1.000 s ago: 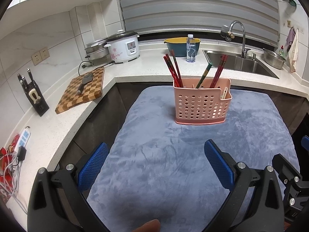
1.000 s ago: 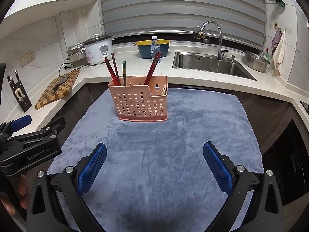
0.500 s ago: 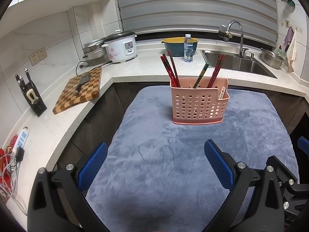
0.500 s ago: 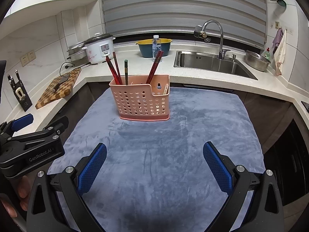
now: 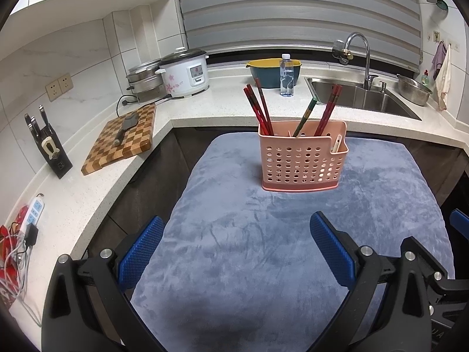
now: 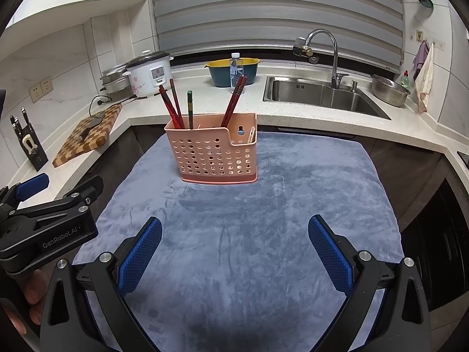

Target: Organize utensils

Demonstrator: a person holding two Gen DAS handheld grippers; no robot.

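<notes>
Well ahead of each empty, spread hand-held gripper point(image 5: 236, 246) point(image 6: 234, 245), the pink caddy point(image 6: 215, 154) holds chopsticks point(image 6: 173, 104).

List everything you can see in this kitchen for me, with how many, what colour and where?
Utensil basket: one, pink, on the grey cloth.
Chopsticks: several, mostly red, one greenish, upright in the basket.
Cutting board: one, checkered brown, left counter, a cleaver on it.
Knife block: one, black, far left.
Rice cooker: one, white, back counter.
Bowl: one, yellow and teal, behind the water bottle.
Sink: one, steel, with a tap, back right.
Metal basin: one, right of the sink.
Left gripper: black with blue pads, jaws open and empty.
Right gripper: same, jaws open and empty.
</notes>
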